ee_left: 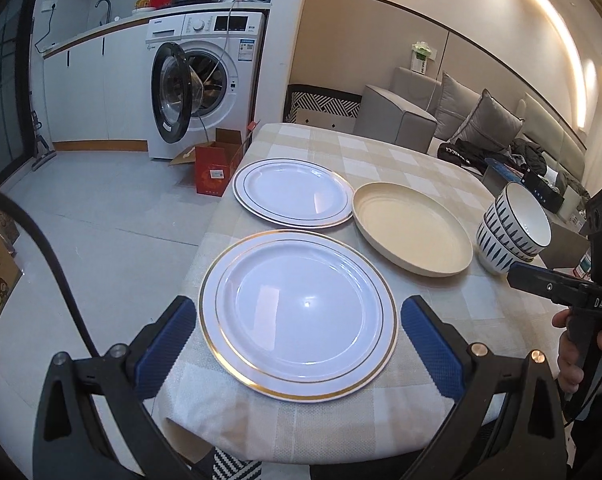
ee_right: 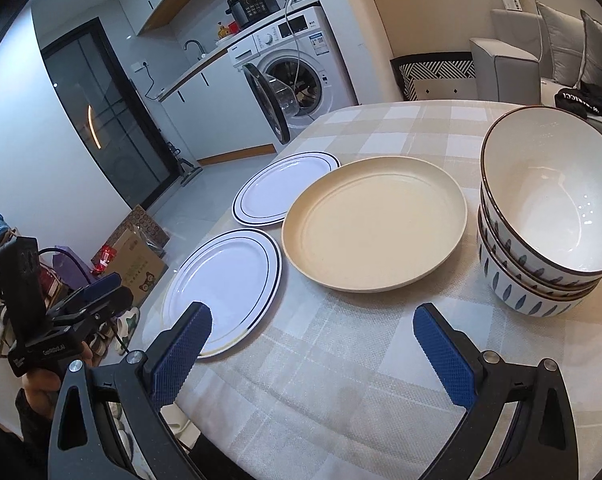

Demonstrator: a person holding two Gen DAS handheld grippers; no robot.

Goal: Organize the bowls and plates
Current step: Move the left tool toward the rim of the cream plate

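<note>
Two white plates lie on the checked tablecloth (ee_left: 381,152): a near white plate (ee_left: 299,314) (ee_right: 225,288) and a far white plate (ee_left: 293,192) (ee_right: 285,188). To their right sits a cream plate (ee_left: 411,230) (ee_right: 375,224), and further right a stack of patterned bowls (ee_left: 513,232) (ee_right: 541,216). My left gripper (ee_left: 297,320) is open, its blue pads either side of the near white plate and just above it. My right gripper (ee_right: 312,320) is open over bare cloth, in front of the cream plate, holding nothing. A hand holds each gripper.
The table's left edge runs close beside both white plates. On the floor beyond stand a red box (ee_left: 217,168), a cardboard box (ee_right: 137,260) and a washing machine (ee_left: 205,92) with its door open. A grey sofa (ee_left: 481,120) lies behind the table.
</note>
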